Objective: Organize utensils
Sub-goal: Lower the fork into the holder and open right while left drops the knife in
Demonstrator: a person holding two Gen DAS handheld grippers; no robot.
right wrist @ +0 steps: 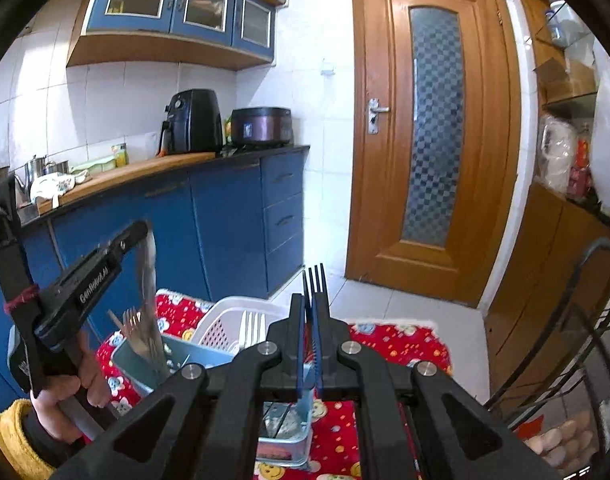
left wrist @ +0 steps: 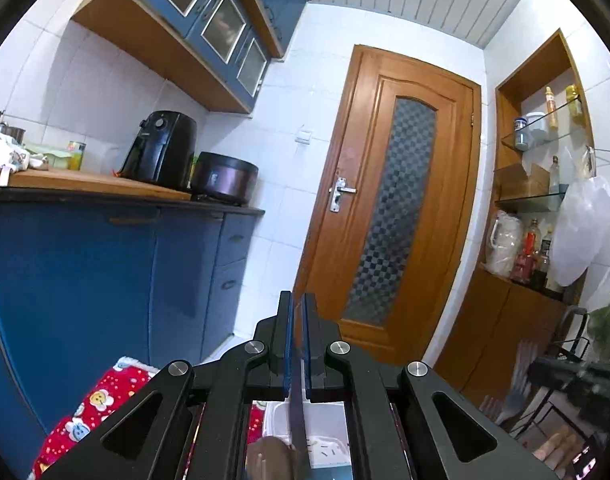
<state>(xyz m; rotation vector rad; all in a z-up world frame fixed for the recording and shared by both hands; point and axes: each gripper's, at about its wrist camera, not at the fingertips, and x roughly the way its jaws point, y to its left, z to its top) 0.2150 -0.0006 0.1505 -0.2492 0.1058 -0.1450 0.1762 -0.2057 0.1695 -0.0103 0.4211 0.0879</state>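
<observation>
- Kitchen floor carried a red patterned mat, on which the utensil containers stood, with blue base cabinets and a wooden door behind.
- Right gripper was clamped on a dark fork; the tines projected upward past the fingertips, and the jaws stood nearly together on the handle.
- Left gripper was clamped on a thin metal utensil; its shaft ran down from between the narrow jaws. The type of this utensil could not be determined.
- In the right wrist view, the left gripper appeared at the left edge, held by a hand with a yellow sleeve, and the utensil hung down into a blue bin.
- The blue bin held several metal forks, standing upright.
- A white slotted basket stood just beside the blue bin and contained white plastic forks.
- A small blue tray lay on the mat below the right gripper.
- A black air fryer and a dark cooker stood on the countertop.
</observation>
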